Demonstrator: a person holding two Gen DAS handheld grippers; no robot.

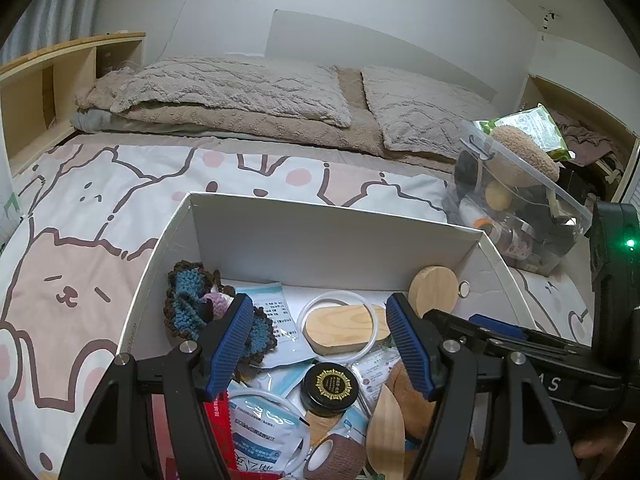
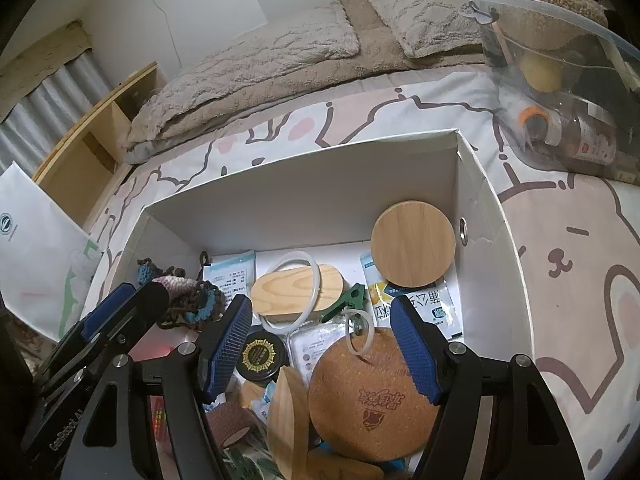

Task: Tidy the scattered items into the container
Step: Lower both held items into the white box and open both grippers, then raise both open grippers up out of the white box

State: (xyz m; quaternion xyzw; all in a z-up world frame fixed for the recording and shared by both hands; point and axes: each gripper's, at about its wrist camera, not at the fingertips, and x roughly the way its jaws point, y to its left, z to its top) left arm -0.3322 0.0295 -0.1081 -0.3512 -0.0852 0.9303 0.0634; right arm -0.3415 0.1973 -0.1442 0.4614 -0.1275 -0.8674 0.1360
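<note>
A white cardboard box (image 1: 336, 216) (image 2: 304, 148) sits on the bed and holds several items. Among them are a crocheted piece (image 1: 188, 300), an oval wooden lid (image 1: 340, 326) inside a white ring, a black jar (image 1: 330, 384), a round wooden lid (image 2: 412, 244) leaning on the right wall, and mask packets (image 1: 260, 420). My left gripper (image 1: 320, 344) hangs open over the box with nothing between its pads. My right gripper (image 2: 322, 350) is open too. A round cork coaster (image 2: 372, 400) lies in the box under it, and the pads are not pressing on it.
A clear plastic tub (image 1: 520, 200) (image 2: 560, 80) full of odds and ends stands on the bed right of the box. Pillows (image 1: 240, 88) lie at the head of the bed. A wooden shelf (image 1: 40, 88) and a white paper bag (image 2: 36, 248) are at the left.
</note>
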